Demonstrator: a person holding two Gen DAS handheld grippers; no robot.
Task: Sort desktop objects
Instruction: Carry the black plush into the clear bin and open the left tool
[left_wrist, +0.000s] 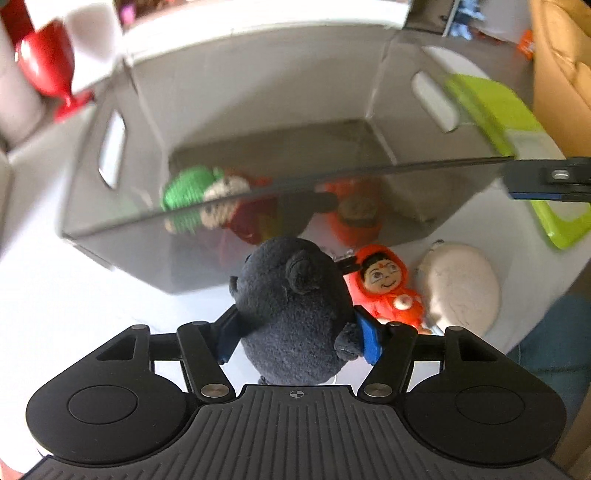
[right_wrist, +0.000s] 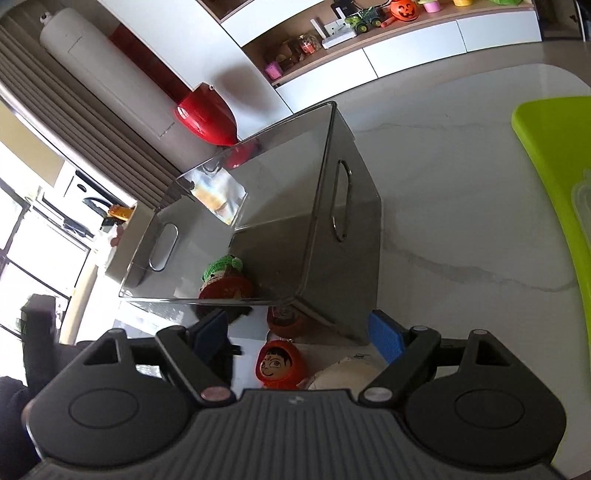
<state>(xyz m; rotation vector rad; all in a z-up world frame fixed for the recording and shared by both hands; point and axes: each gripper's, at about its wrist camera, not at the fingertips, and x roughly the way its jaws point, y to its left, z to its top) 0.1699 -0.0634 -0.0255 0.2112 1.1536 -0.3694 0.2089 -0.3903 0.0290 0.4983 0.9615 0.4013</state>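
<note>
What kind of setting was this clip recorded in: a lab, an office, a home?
Most likely a home living room. The right wrist view shows a built-in wall shelf with a pumpkin bucket and toy truck, pleated curtains by a window, and a white marble-look table holding the clear storage bin.

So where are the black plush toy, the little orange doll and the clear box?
Black plush toy (left_wrist: 291, 314), left wrist view, on its furry back.
Orange doll (left_wrist: 384, 280), left wrist view, on its painted face.
Clear box (right_wrist: 354, 266), right wrist view, on its side wall near the handle slot.
</note>
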